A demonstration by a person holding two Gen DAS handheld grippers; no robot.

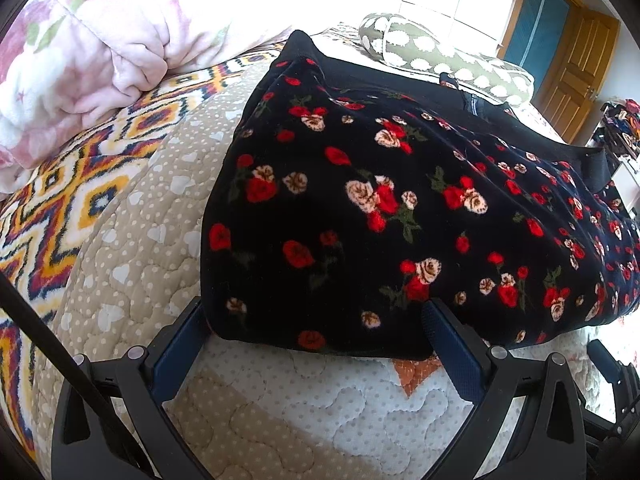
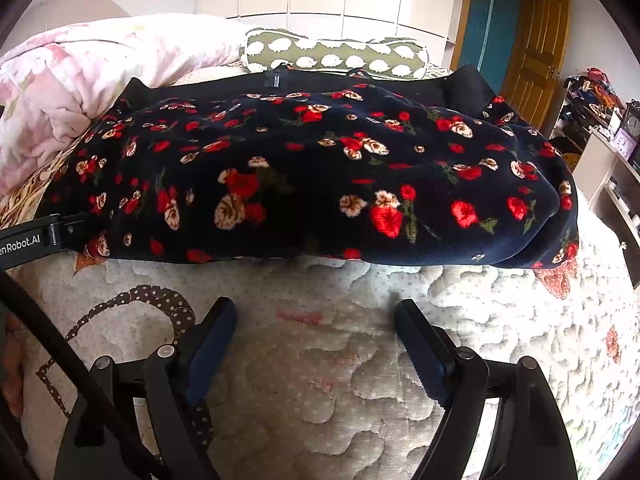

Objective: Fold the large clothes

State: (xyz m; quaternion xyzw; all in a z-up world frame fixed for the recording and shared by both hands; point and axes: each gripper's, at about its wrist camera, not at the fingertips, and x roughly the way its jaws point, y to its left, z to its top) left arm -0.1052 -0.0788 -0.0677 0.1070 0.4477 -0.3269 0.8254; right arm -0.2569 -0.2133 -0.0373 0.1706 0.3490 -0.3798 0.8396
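Floral garment, partly folded, is shown lying on the quilted bed, its long axis running across the frame from left to right. The left gripper is seen with jaws apart at the near hem; the right gripper, jaws likewise apart, is held short of it. The left is judged nearer.

Left wrist view: low over the cream quilted bedspread, facing along its fingers, tilted, very near the left end of the black fleece garment with red and cream roses.

Right wrist view: level, slightly farther back, facing the garment's long edge.

Shared: the garment, pink floral duvet, green hedgehog-print bolster, wooden door.
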